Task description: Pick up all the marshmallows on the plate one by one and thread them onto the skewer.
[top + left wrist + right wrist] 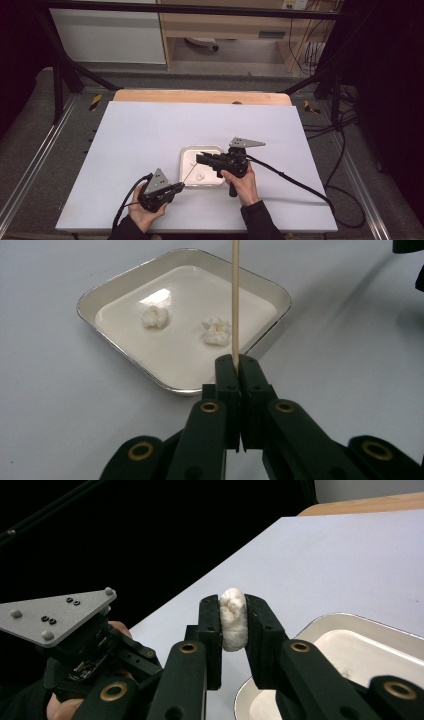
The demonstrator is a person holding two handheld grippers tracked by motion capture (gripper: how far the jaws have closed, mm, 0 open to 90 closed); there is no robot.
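Black jaws of the right gripper (233, 617) rise close to its camera, pinching a white popcorn piece (233, 615) above the near rim of a square white tray (186, 154). Under everything lies a white sheet (150, 135) spread over a wooden table (200, 96), with grey floor, dark frame bars and a pale cabinet beyond. At the lower left, the left gripper (239, 362) has its jaws pressed together on a thin wooden skewer (234, 300), which slants up over the tray toward the right gripper. Two more popcorn pieces (155, 316) lie loose in the tray, just left of the skewer in the left gripper view.
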